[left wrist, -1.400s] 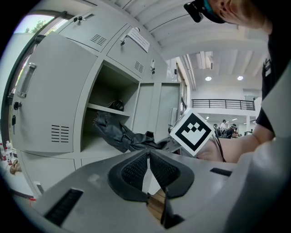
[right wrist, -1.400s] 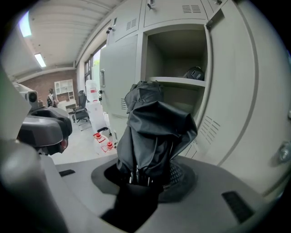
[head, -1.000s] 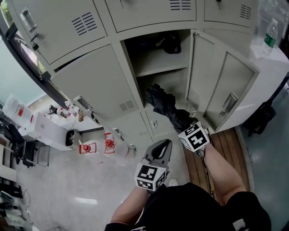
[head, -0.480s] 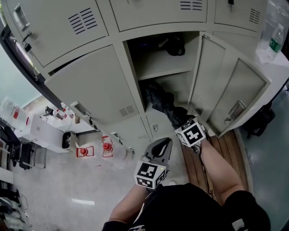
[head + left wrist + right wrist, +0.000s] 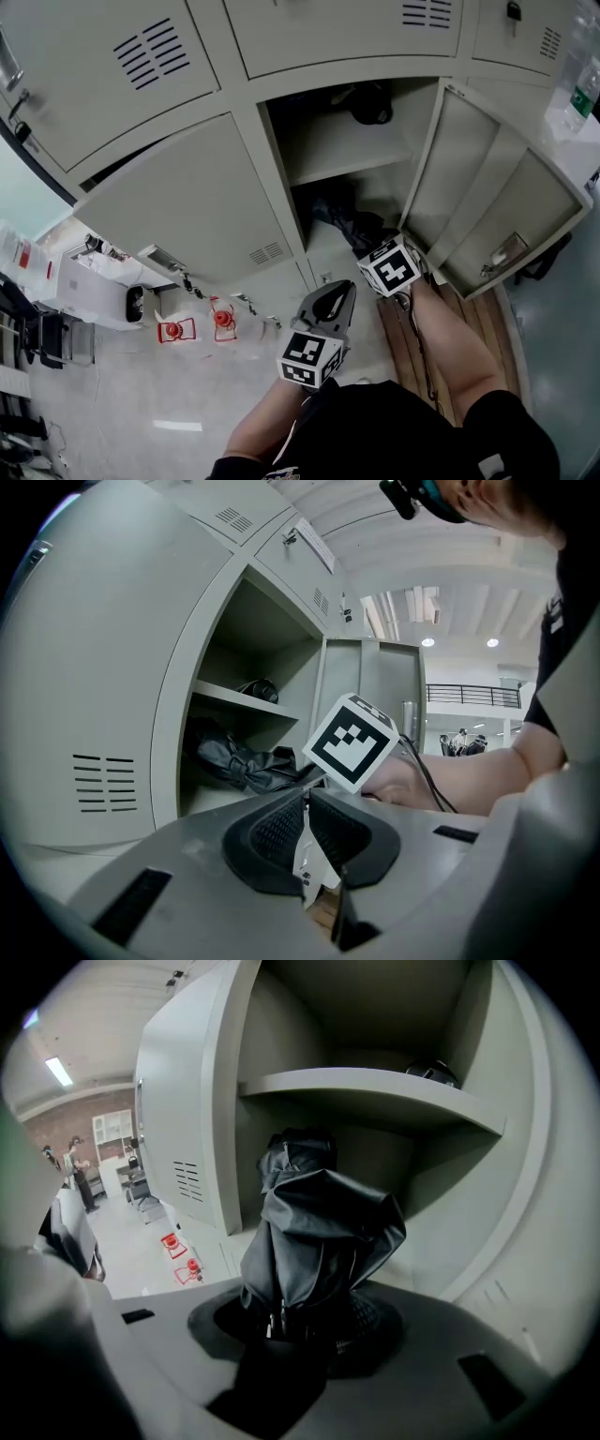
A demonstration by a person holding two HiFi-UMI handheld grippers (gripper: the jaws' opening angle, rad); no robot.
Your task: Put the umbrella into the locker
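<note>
A black folded umbrella (image 5: pixel 343 215) reaches into the open locker (image 5: pixel 281 183), its far end under the shelf (image 5: pixel 349 146) in the lower compartment. My right gripper (image 5: pixel 371 247) is shut on the umbrella's near end, just outside the opening. In the right gripper view the crumpled canopy of the umbrella (image 5: pixel 319 1227) rises from between the pads of the right gripper (image 5: pixel 305 1321). My left gripper (image 5: pixel 337 296) hangs lower and nearer, its jaws shut on nothing. In the left gripper view the umbrella (image 5: pixel 239 761) lies beyond the left gripper (image 5: pixel 307 808).
The locker door (image 5: pixel 492 192) stands open to the right. A dark object (image 5: pixel 371 101) rests on the upper shelf. Neighbouring locker doors are closed. Two red items (image 5: pixel 222 319) sit on the floor at left, with a wooden platform (image 5: pixel 469 314) at right.
Both grippers have moved toward the locker. The umbrella's far end has gone from in front of the opening into the compartment under the shelf.
</note>
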